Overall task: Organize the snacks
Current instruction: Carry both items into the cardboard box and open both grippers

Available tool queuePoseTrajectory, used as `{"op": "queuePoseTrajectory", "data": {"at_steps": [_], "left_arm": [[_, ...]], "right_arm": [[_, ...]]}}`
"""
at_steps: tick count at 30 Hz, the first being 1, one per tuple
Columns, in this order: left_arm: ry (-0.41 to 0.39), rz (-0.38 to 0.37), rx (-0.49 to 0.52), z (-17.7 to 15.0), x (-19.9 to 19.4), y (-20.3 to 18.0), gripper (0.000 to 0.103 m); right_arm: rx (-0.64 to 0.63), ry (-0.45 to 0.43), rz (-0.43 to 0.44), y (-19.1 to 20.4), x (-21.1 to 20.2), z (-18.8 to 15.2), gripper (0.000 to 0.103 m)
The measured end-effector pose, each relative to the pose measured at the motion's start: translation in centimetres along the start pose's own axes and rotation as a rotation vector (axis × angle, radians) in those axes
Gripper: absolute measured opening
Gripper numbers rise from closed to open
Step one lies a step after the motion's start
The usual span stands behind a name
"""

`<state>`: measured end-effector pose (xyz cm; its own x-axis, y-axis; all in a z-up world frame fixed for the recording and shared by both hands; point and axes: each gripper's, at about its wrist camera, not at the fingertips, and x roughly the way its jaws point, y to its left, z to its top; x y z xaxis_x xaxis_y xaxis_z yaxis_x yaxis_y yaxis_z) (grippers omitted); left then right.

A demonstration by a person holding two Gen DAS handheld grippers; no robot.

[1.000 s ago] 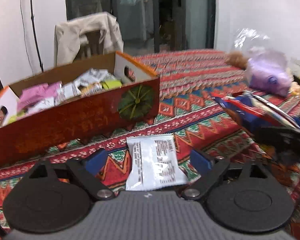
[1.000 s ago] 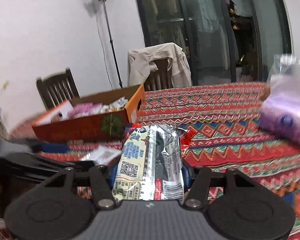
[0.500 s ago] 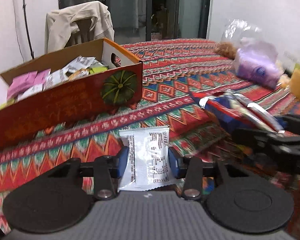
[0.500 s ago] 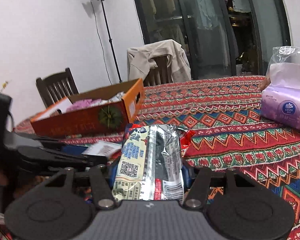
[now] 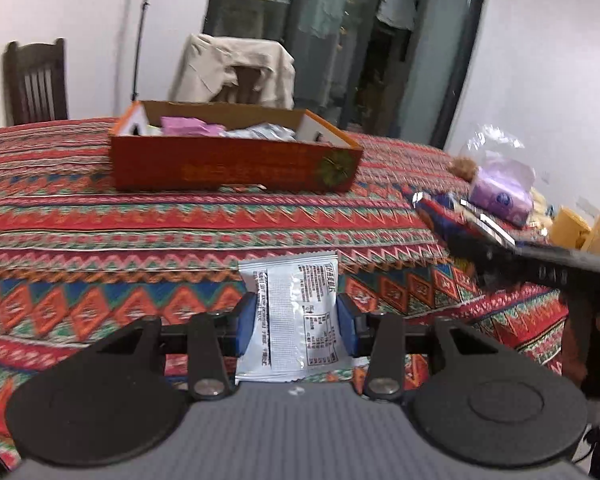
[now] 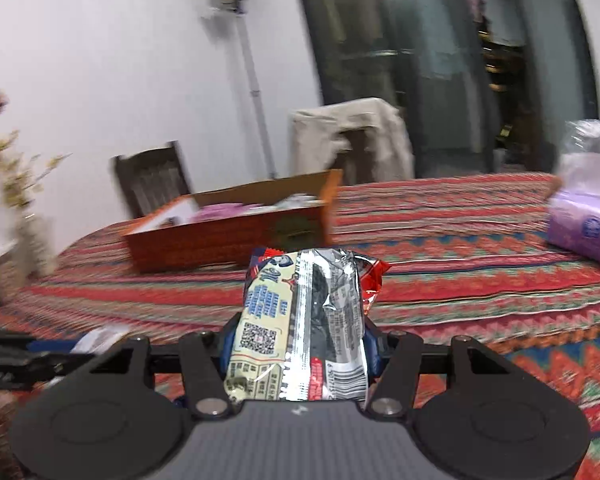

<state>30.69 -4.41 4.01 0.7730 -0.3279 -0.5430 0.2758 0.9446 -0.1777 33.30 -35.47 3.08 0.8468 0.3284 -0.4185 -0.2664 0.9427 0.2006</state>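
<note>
While its two blue-padded fingers (image 5: 247, 322) press both sides of a flat, silvery-white foil sachet (image 5: 296, 316), the left gripper (image 5: 296, 322) holds it above the table (image 5: 100, 216), whose woven cloth runs in red zigzag bands. The right gripper (image 6: 300, 344) is clamped on a crinkled, glossy biscuit packet (image 6: 304, 320). Beyond stands one shallow orange cardboard box (image 5: 232, 164) with pink and silver packets inside; one lilac tissue pack (image 6: 588, 232) lies well apart.

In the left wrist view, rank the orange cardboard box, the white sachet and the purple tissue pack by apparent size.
1. orange cardboard box, though it sits farther away
2. white sachet, enlarged by nearness, held in the left gripper
3. purple tissue pack, farther away
</note>
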Motion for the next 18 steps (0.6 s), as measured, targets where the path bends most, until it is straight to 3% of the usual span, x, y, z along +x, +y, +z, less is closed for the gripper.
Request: {"op": "queuePoseTrajectory", "data": {"at_steps": [8,12,18], "left_arm": [[-0.063,-0.010,0.014,2.7,-1.4,2.4,0.043],[-0.119,0.021,0.053,7.6,-0.5,4.2,0.043],[-0.077,0.078,0.016,16.2,7.1,8.4,0.043]], "right_arm": [[-0.081,0.001,0.047,4.8,-0.5,1.0,0.056],[-0.124,0.005,0.082,5.8,0.7,3.7,0.056],[-0.132,0.009,0.105,5.8,7.5,11.3,0.056]]}}
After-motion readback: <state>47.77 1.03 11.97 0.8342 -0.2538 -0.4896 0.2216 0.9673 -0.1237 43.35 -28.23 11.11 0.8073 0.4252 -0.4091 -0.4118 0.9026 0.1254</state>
